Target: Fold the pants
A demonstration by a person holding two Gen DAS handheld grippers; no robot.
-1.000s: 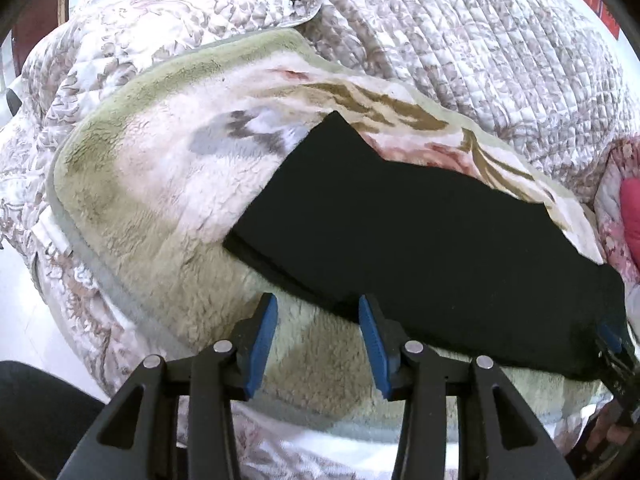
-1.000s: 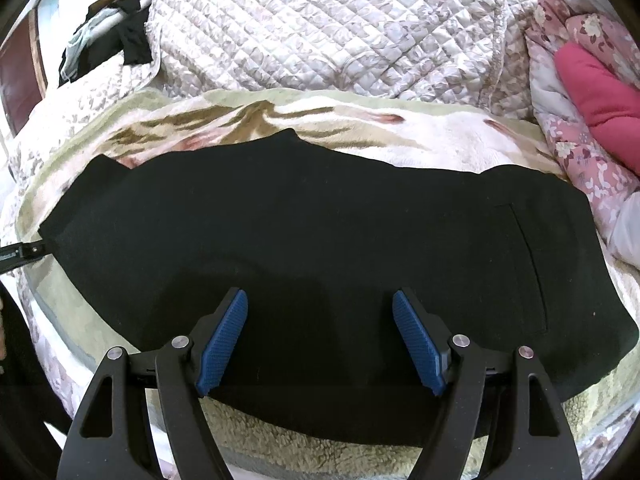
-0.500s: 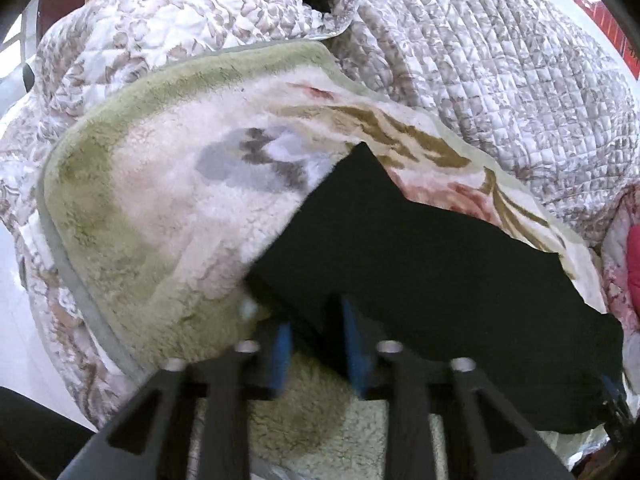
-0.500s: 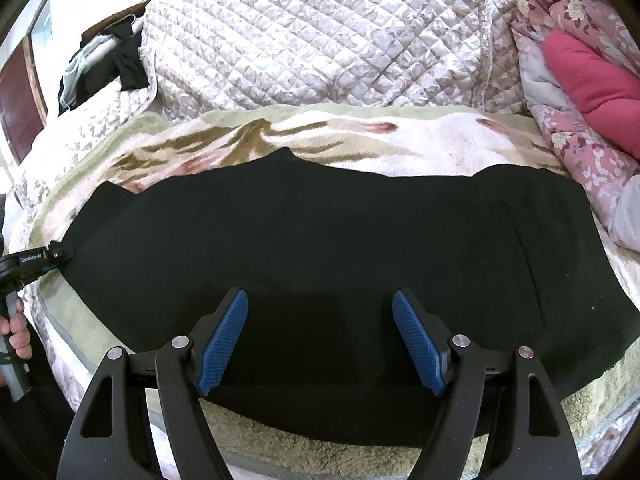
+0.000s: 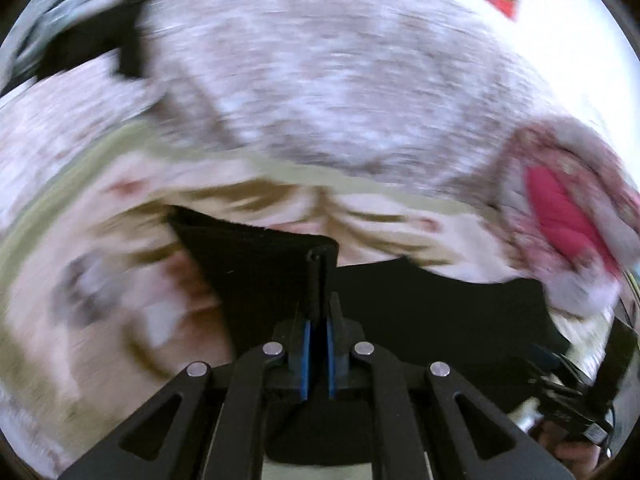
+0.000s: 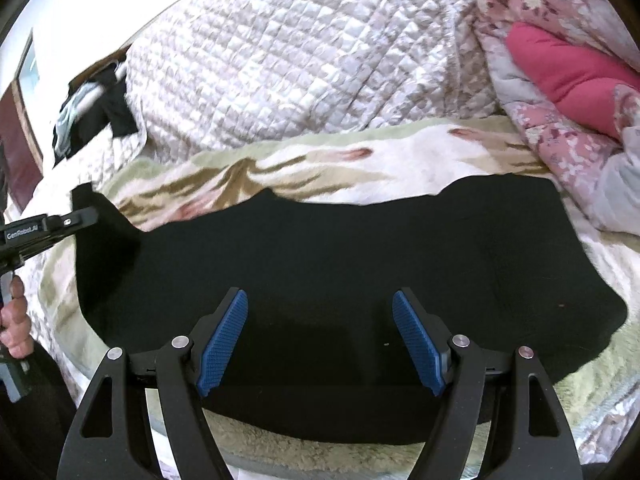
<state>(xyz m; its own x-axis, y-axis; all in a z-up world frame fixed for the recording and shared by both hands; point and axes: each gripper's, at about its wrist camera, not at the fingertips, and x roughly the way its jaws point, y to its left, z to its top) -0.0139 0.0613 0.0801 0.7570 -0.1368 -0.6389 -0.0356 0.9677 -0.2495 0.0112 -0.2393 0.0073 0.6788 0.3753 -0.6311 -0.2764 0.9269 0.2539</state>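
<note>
Black pants (image 6: 340,264) lie flat across a fleece blanket (image 6: 400,160) on a bed. My left gripper (image 5: 318,312) is shut on the pants' left end (image 5: 256,264) and lifts it off the blanket; that view is blurred by motion. It also shows in the right wrist view (image 6: 78,216), holding the raised cloth at the far left. My right gripper (image 6: 320,340) is open and empty, its blue pads (image 6: 224,340) spread just above the pants near the front edge.
A quilted white cover (image 6: 300,60) rises behind the blanket. A pink floral quilt with a red pillow (image 6: 568,76) lies at the right. Dark clothes (image 6: 96,112) hang at the back left. The bed's front edge (image 6: 320,456) is just below my right gripper.
My left gripper has closed on the left end of the pants and lifted it, swinging right. The right gripper stays open over the pants.
</note>
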